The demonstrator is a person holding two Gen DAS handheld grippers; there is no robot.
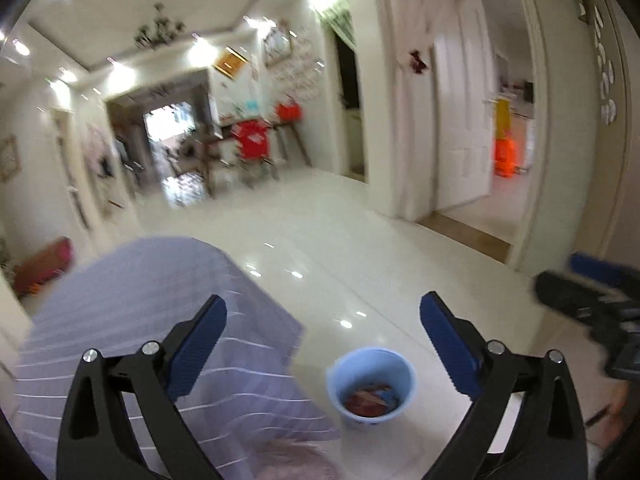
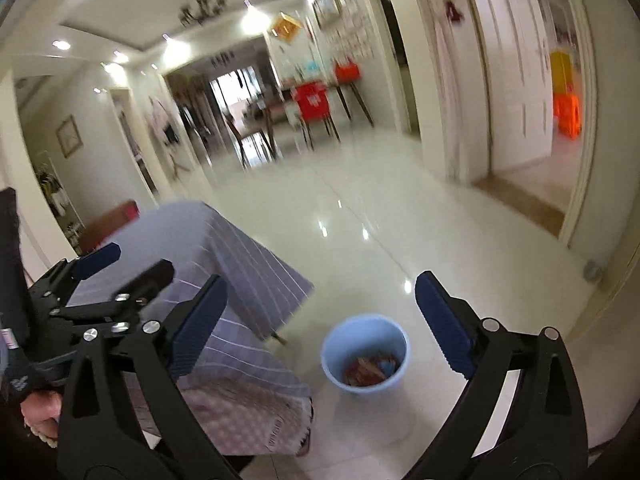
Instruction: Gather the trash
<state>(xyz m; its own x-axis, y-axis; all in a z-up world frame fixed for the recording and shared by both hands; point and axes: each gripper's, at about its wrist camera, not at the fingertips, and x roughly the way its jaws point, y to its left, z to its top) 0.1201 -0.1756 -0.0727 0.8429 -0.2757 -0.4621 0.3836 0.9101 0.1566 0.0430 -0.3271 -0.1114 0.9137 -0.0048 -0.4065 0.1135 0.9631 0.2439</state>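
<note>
We see a wide shiny white floor [image 1: 360, 248] running back to a dining area with red chairs [image 2: 312, 102], all of it blurred. Nearer, a table draped in a grey striped cloth [image 1: 152, 304] fills the lower left of both views. Just beside its corner, on the floor, stands a light blue bucket [image 2: 364, 354]. Inside it lies the trash [image 2: 370, 368], a heap of reddish and blue wrappers at the bottom. Our left tongs [image 1: 323, 344] hang above the bucket with the blue pads spread wide and nothing between them. Our right tongs [image 2: 320, 326] are likewise spread wide and hold nothing, with the bucket showing in the gap.
</note>
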